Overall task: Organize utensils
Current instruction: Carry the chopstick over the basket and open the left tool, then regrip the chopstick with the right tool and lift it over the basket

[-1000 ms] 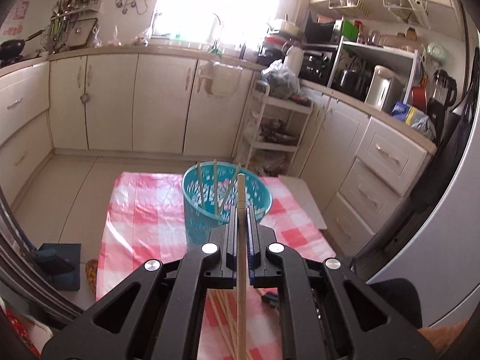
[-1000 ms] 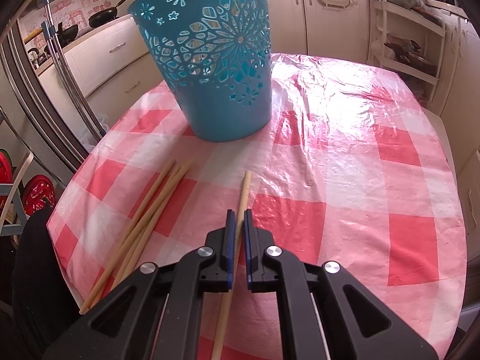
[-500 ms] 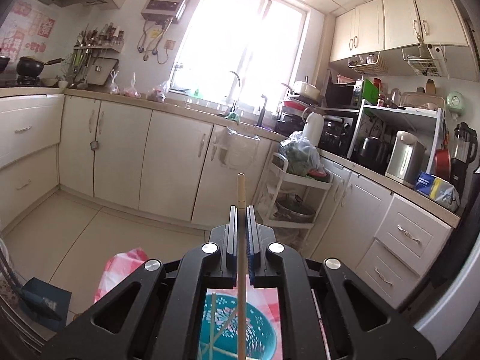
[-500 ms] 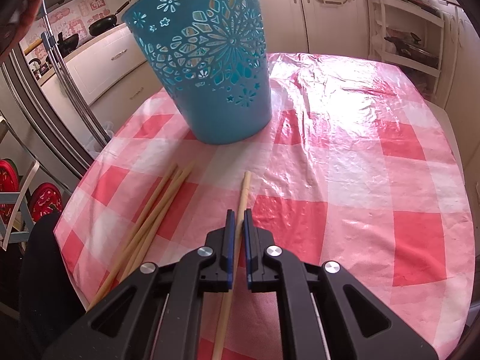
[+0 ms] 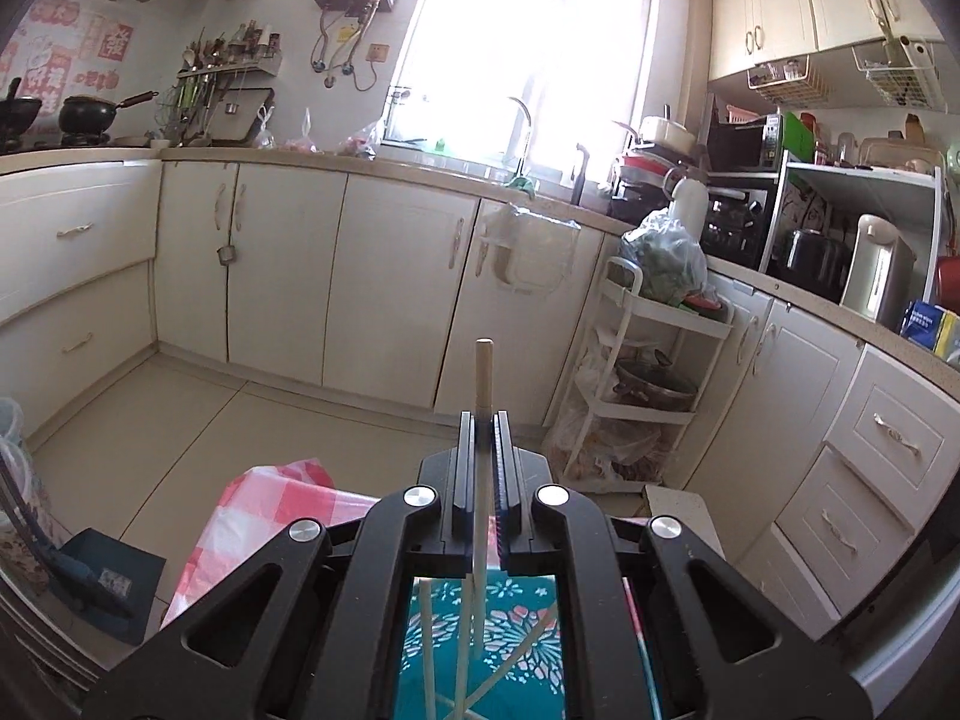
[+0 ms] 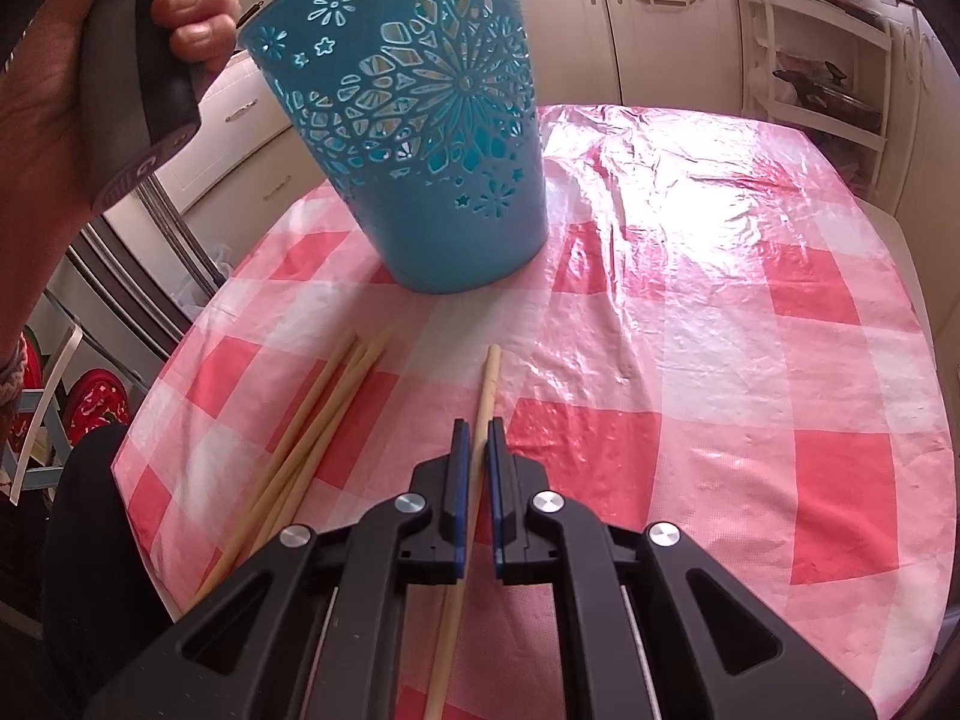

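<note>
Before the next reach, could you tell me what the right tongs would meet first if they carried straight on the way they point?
Probably the checked tablecloth. The right tongs point low across it, holding a chopstick whose tip leads. The teal basket stands farther on and slightly left, so it would likely come second, though depth is unclear.

The left gripper's body (image 5: 480, 420) hides most of the teal basket (image 5: 516, 630) below; the chopstick's (image 6: 474, 462) lower end and the loose chopsticks' (image 6: 312, 432) near ends pass behind the right gripper (image 6: 474, 426).
</note>
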The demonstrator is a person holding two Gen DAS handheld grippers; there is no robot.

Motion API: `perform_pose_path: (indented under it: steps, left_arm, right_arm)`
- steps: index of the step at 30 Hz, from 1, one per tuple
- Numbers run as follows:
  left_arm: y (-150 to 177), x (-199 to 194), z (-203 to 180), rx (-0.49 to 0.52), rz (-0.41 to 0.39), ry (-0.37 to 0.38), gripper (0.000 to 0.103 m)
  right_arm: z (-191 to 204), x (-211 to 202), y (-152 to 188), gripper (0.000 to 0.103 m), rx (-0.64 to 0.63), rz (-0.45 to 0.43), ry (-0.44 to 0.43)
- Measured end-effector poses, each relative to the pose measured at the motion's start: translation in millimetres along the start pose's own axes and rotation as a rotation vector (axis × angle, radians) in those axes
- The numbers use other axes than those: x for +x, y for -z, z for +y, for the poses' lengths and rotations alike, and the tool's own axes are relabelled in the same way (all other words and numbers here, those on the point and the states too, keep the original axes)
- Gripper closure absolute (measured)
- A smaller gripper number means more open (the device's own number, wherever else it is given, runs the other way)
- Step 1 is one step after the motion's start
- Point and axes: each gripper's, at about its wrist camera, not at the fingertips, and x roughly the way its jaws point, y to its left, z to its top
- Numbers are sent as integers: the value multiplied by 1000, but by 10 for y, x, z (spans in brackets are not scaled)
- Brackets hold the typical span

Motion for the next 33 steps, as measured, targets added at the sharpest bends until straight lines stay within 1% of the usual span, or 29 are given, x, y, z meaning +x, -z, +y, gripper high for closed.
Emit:
perform_pose_path:
  steps: [3, 5, 7, 8, 9, 10, 11, 12, 13, 16, 18, 21, 24, 26, 28, 30, 33]
  left_arm:
    - [132, 30, -9, 31, 72, -11, 98]
    - [219, -25, 8, 44, 106, -17, 97]
    - [268, -133, 46, 54, 125, -25, 90]
    - [286, -232, 89, 57, 125, -35, 79]
    - [300, -352, 131, 57, 121, -49, 63]
    - [321, -463, 176, 55, 114, -62, 57]
    - [334, -580, 226, 56, 106, -73, 50]
    - [335, -701, 270, 60, 102, -81, 48]
    - [371, -828, 332, 63, 102, -92, 48]
    - [488, -1146, 525, 54, 121, -119, 43]
    - [603, -1319, 666, 41, 140, -139, 40]
    - [799, -1543, 886, -5, 184, -168, 39]
    - [986, -1692, 1061, -42, 225, -192, 39]
    - [1090, -1752, 1116, -49, 249, -201, 39]
    - [1175, -1799, 1153, -54, 268, -206, 39]
    - [1235, -1834, 1181, -59, 284, -204, 39]
    - [1274, -1865, 1173, -56, 296, -197, 39]
  right_arm:
    - [2, 4, 0, 96, 1, 0, -1]
    - [4, 4, 0, 96, -2, 0, 1]
    - [14, 6, 0, 96, -8, 1, 4]
    - [18, 9, -1, 96, -12, 2, 7]
    - [26, 10, -3, 94, -17, 4, 7]
    - [31, 9, -4, 88, -18, 7, -1]
    - [42, 6, -3, 86, -19, 10, -13]
    - [62, 4, 1, 80, -26, 12, -17]
    - [95, 3, 5, 75, -41, 13, -13]
    - [182, 14, 19, 71, -83, 14, 15]
    - [173, 12, 16, 71, -71, 15, 13]
    - [97, 1, 5, 71, -16, 20, -17]
    - [129, 0, 16, 72, -38, 18, 4]
    - [195, 9, 31, 78, -90, 14, 59]
    - [252, 25, 43, 91, -153, 8, 124]
    - [255, 34, 44, 96, -166, 4, 140]
    - [229, -9, 36, 97, -153, -13, 145]
